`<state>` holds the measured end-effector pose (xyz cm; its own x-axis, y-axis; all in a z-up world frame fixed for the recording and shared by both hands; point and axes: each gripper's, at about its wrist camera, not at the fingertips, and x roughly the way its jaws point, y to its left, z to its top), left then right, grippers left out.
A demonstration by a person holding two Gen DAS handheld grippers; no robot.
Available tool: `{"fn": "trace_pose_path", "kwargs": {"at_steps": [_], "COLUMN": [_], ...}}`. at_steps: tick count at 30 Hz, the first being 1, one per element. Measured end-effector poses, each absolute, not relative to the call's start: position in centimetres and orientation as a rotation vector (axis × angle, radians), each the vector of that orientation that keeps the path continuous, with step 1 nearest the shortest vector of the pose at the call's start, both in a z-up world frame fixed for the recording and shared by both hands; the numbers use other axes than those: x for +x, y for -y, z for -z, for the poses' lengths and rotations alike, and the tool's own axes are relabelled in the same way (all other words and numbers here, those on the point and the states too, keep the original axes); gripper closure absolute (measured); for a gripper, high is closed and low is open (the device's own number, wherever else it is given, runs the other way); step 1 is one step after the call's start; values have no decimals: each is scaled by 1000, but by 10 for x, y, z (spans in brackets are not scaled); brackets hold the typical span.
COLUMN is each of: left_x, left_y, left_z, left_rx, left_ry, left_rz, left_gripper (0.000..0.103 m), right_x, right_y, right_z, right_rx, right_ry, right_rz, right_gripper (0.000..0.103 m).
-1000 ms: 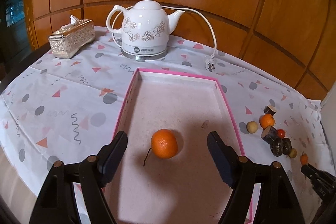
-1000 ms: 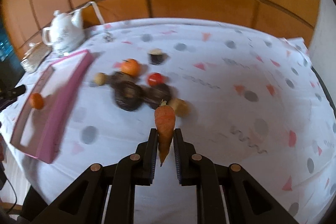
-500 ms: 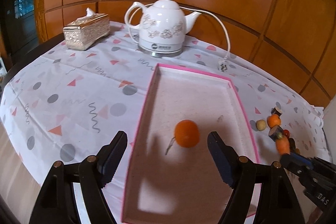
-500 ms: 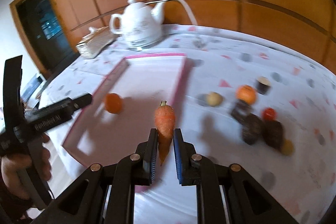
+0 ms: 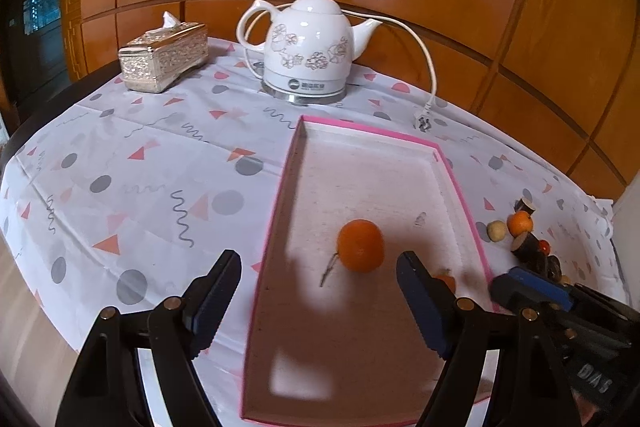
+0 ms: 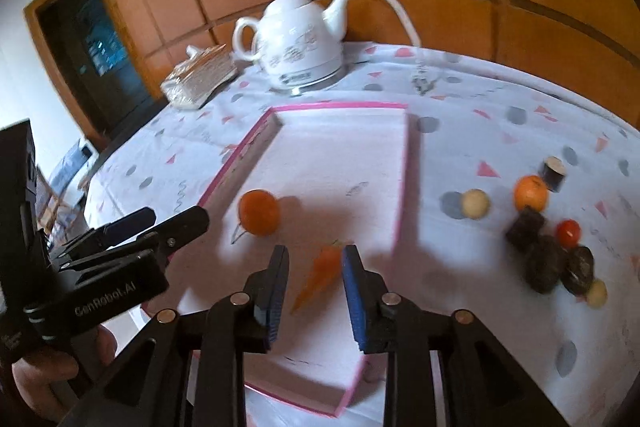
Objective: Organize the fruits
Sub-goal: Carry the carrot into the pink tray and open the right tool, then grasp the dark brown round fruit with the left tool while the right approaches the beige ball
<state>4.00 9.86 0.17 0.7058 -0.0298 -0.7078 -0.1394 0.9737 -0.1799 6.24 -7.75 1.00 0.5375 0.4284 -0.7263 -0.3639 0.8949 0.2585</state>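
Carrot (image 6: 320,277) tilted, tip toward camera

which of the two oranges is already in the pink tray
The larger orange, lying in the tray near the carrot. The smaller orange sits on the tablecloth with other fruit.

2 wrist views look steeply down along their jaws at the table (image 5: 132,155); both share the pink tray (image 5: 276,219) at centre frame and the kettle (image 6: 300,43) above.
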Motion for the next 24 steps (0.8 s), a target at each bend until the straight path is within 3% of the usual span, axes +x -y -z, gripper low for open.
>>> {"fn": "trace_pose_path", "kwargs": {"at_steps": [18, 24], "left_x": [44, 48], "left_y": [-33, -6], "left_z": [-17, -18], "left_rx": [-120, -78], "left_ry": [-777, -785], "left_rz": [116, 199], "left_gripper": [23, 33], "right_x": [41, 35], "right_y": [251, 274], "right_z": [21, 23], "right_rx": [316, 330], "right_ry": [-912, -905], "right_rz": [-65, -9], "right_gripper": [76, 76]}}
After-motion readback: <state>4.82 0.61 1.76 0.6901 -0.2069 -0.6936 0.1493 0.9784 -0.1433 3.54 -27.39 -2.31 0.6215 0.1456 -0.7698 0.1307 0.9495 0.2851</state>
